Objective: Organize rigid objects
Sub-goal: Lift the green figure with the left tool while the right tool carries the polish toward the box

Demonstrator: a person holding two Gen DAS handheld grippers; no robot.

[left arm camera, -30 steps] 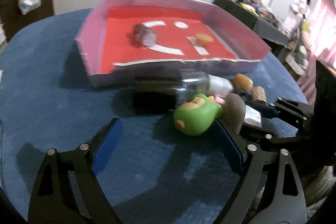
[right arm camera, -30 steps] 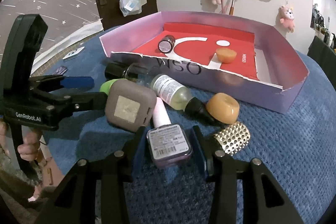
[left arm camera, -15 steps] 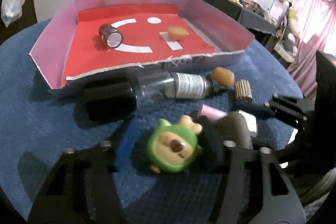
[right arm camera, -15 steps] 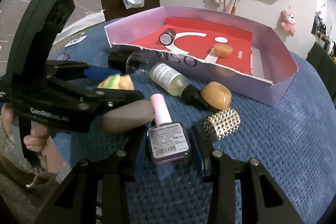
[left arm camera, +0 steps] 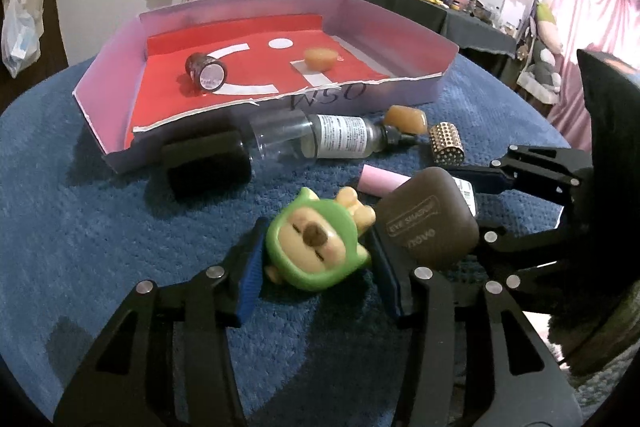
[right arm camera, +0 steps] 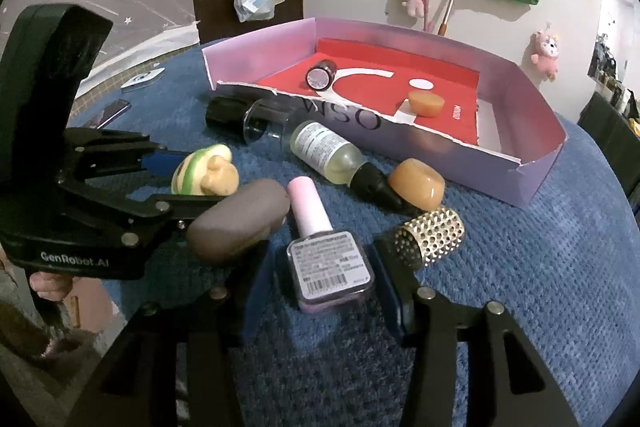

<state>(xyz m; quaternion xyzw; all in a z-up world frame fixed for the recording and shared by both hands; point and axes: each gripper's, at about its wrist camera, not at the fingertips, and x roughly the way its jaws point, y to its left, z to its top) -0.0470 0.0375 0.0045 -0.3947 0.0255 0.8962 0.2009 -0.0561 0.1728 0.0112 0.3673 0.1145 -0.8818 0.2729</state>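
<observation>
- Left hand-held gripper (left arm camera: 316, 267) has just been closing and now pinches the green toy (left arm camera: 314, 249) by its sides, the toy on the blue table (left arm camera: 100, 227) short of the box (left arm camera: 116, 95).
- Right hand-held gripper (right arm camera: 320, 275) clamps the nail polish (right arm camera: 328, 259) at its square base, cap pointing at the box.
- A jar (left arm camera: 206, 73) and an amber piece (left arm camera: 320, 58) lie inside already; I'd say both grips are set for lifting over the torn front wall.
- Brown case (left arm camera: 428, 223) leans against the toy, so it may shift.
</observation>
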